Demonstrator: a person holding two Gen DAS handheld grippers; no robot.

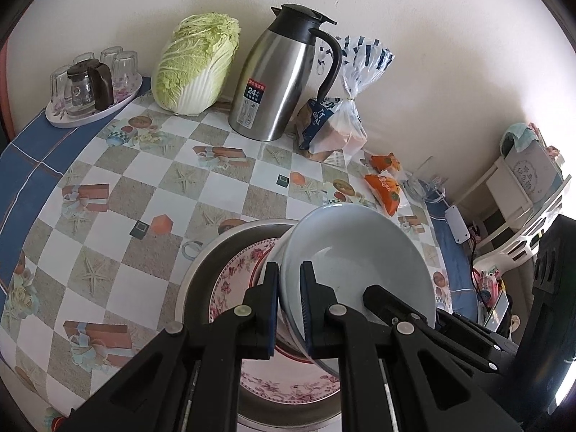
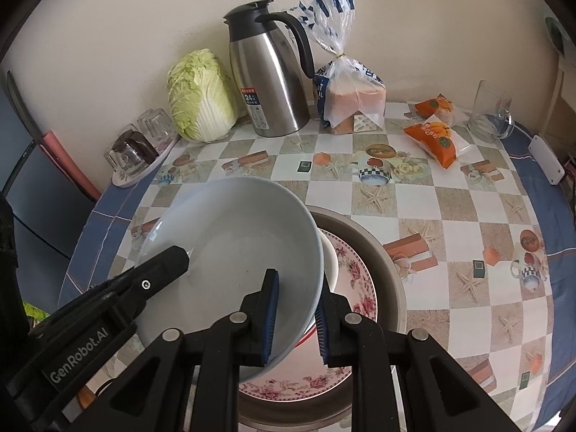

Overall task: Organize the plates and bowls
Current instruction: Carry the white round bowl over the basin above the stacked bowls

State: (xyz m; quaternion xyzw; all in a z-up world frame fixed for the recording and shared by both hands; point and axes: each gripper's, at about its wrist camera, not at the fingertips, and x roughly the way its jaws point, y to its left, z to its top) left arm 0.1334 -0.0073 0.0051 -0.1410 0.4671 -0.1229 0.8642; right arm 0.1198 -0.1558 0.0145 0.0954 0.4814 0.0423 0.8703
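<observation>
Nearest the cameras, two black hand-held grippers with blue pads pinch one pale blue glazed ceramic bowl (image 1: 356, 270) by opposite sides of its rim. Left hand-held gripper (image 1: 289, 309) has one finger inside the bowl and one outside, pressed on the wall; right hand-held gripper (image 2: 297, 318) grips the far rim likewise. Tilted, the bowl hangs just above a pink floral-patterned plate (image 2: 354, 280) lying in a round grey metal basin (image 2: 381, 259). A small white bowl (image 2: 330, 264) seems to sit on the plate, mostly hidden. Glazed ceramic is likely stiff, slippery and breakable, so rim grips with both pads flat look sensible. Farther back on the chequered tabletop (image 1: 144, 194) stand a steel thermos jug (image 1: 284, 75), a napa cabbage (image 1: 196, 63) and bagged bread (image 2: 354, 90).
</observation>
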